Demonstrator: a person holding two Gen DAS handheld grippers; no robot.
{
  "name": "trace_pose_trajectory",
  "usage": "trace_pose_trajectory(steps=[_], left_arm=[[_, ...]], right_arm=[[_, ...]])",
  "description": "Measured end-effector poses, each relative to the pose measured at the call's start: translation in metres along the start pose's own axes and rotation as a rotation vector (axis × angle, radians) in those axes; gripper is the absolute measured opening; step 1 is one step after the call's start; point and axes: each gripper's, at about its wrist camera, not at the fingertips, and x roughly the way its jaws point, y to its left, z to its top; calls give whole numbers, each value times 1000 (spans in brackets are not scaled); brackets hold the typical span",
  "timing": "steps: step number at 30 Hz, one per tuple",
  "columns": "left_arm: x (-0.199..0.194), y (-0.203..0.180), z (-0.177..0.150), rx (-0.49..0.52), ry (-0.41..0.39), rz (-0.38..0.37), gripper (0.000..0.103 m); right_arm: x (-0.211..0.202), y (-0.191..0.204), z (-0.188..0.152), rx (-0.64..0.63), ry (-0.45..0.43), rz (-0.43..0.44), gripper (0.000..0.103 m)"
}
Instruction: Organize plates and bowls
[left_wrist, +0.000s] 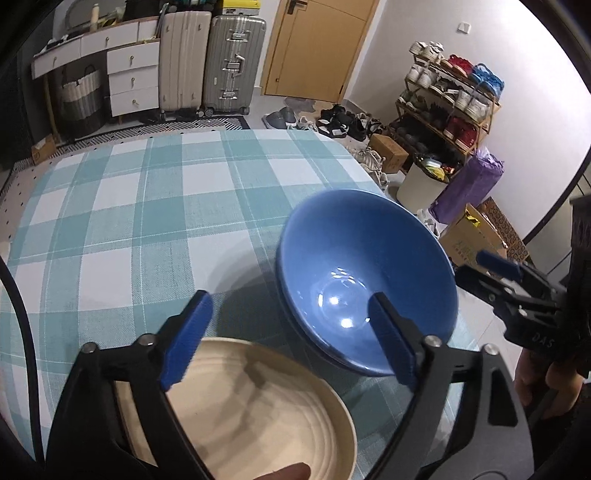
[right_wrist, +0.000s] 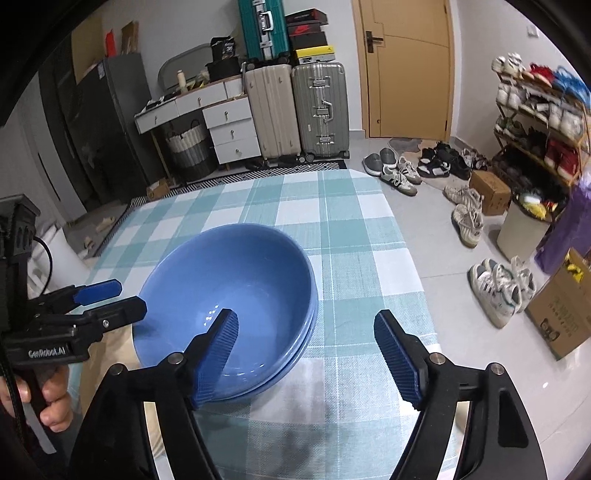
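Blue bowls (right_wrist: 229, 295), nested stack, sit on the checked tablecloth (right_wrist: 332, 229) of the worktop near its right edge. Cream plate (left_wrist: 251, 406) just beside them, nearer the camera on the left. Left claw (left_wrist: 291, 339) wide open above the plate rim, holding nothing. Right claw (right_wrist: 306, 354) wide open, empty, its left finger (right_wrist: 218, 354) over the bowl rim, right finger over the cloth.

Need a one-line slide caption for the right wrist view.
Open right gripper above stacked blue bowls on the checked tablecloth.

Left gripper (left_wrist: 291, 339) and right gripper (right_wrist: 306, 354) — both gaping, empty.
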Motion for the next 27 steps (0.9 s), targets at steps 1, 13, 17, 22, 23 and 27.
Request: trace_pose_trajectory(steps=[1, 13, 17, 22, 23, 27], left_arm=[[1, 3, 1, -10, 0, -10, 99], [32, 21, -1, -120, 66, -68, 101], [41, 22, 0, -141, 78, -81, 101], [51, 22, 1, -153, 99, -99, 84], [54, 21, 1, -153, 109, -108, 76], [57, 17, 0, -135, 109, -128, 59]], right_arm=[[1, -3, -2, 23, 4, 13, 82], [28, -26, -19, 237, 38, 171, 89], [40, -25, -25, 258, 59, 202, 89], [48, -20, -25, 251, 65, 223, 77], [49, -19, -25, 248, 67, 234, 75], [51, -17, -23, 230, 65, 240, 59]])
